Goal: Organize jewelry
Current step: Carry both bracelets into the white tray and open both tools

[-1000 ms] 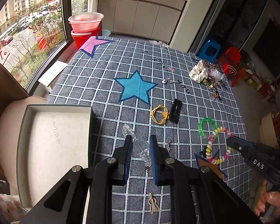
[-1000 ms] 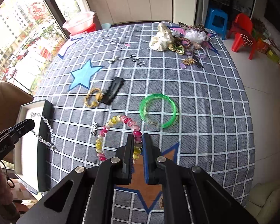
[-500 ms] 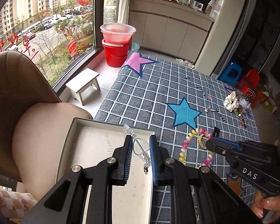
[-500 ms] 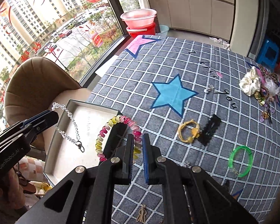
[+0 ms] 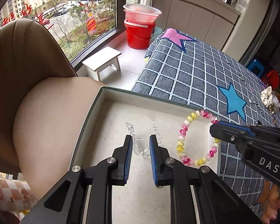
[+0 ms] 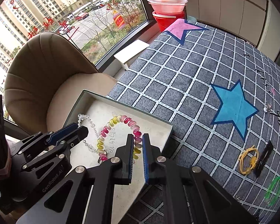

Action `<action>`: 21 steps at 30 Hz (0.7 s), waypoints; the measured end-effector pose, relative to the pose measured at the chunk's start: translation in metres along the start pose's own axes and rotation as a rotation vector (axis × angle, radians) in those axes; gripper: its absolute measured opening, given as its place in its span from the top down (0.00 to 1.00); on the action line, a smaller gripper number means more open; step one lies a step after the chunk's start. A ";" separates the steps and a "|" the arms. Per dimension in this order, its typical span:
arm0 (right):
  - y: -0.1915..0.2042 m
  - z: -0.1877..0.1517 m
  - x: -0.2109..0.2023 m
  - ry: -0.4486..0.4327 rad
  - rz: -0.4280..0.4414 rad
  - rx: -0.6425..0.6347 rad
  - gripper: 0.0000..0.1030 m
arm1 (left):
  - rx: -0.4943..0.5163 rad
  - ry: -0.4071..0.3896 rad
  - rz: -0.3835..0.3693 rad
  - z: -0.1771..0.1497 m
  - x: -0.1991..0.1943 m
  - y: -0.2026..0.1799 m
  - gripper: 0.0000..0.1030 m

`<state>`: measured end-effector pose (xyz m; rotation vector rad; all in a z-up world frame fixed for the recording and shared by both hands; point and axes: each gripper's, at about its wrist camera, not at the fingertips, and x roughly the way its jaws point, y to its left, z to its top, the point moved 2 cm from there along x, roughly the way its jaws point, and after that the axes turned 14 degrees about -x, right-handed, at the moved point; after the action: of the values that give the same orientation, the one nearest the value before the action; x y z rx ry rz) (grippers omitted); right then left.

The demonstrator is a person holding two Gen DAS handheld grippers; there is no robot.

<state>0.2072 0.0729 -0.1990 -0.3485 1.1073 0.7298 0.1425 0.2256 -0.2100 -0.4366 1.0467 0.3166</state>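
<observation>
Left tongs (image 5: 140,147) pinch the clear bead chain (image 5: 138,145) — limp, light, slippery. Right tongs (image 6: 138,145) pinch the coil bracelet (image 6: 119,134) at its 5 o'clock — springy.

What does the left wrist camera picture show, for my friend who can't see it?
The left gripper is over an open white box, its two fingers around a clear bead chain. The right gripper reaches in from the right, holding a pink and yellow bead bracelet over the same box. Behind is a checked tablecloth with stars.
</observation>
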 end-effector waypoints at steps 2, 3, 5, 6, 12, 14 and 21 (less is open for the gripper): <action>0.001 0.000 0.013 0.021 -0.001 -0.005 0.91 | -0.002 0.010 0.022 -0.004 0.007 0.004 0.75; 0.002 0.001 0.019 0.031 -0.005 -0.009 0.91 | -0.001 0.014 0.035 -0.006 0.010 0.006 0.75; 0.002 0.000 0.028 0.051 -0.012 -0.020 0.91 | -0.002 0.021 0.062 -0.010 0.015 0.010 0.75; 0.003 0.000 0.033 0.061 -0.017 -0.025 0.91 | -0.002 0.029 0.072 -0.012 0.018 0.011 0.75; 0.001 -0.003 0.052 0.113 -0.033 -0.034 0.91 | -0.006 0.048 0.122 -0.020 0.028 0.015 0.75; 0.000 -0.005 0.054 0.121 -0.035 -0.031 0.90 | 0.005 0.044 0.143 -0.022 0.027 0.014 0.75; 0.003 -0.002 0.049 0.108 -0.013 -0.019 0.77 | 0.000 0.031 0.162 -0.023 0.016 0.012 0.74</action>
<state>0.2163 0.0913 -0.2440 -0.4147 1.1991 0.7172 0.1271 0.2260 -0.2363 -0.3584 1.1147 0.4549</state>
